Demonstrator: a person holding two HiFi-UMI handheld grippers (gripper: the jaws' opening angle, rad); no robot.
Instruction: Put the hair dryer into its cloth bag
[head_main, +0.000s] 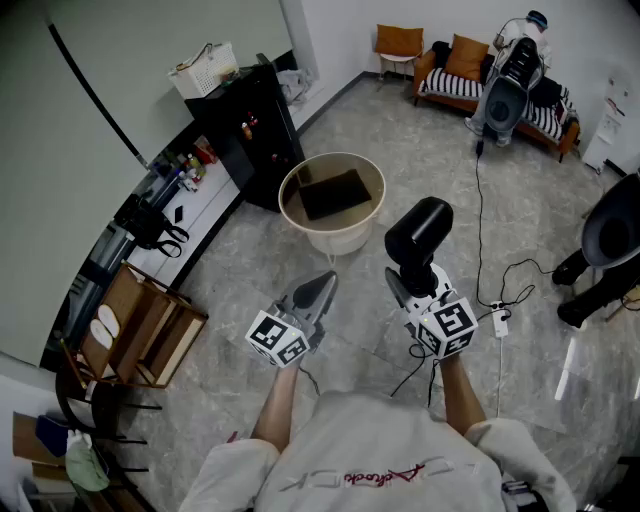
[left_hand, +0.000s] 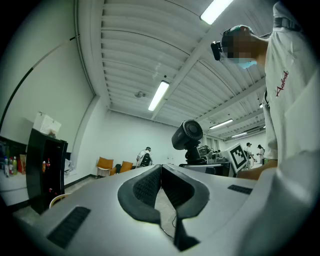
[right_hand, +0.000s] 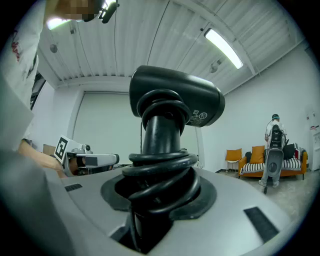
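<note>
A large room with a grey marbled floor (head_main: 420, 170), white walls and a ribbed ceiling with strip lights holds a black cabinet (head_main: 255, 130), a striped sofa (head_main: 440, 88) with orange cushions, and a round beige tub (head_main: 332, 243) with a flat dark thing (head_main: 335, 193) lying in it. Held upright above the floor, near the tub, is the black hair dryer (head_main: 418, 235), with a barrel-shaped head and its cord coiled around the handle. The right tool (head_main: 422, 288) is clamped around that wrapped handle, while the left tool (head_main: 322, 285) beside it is closed with nothing in it.
</note>
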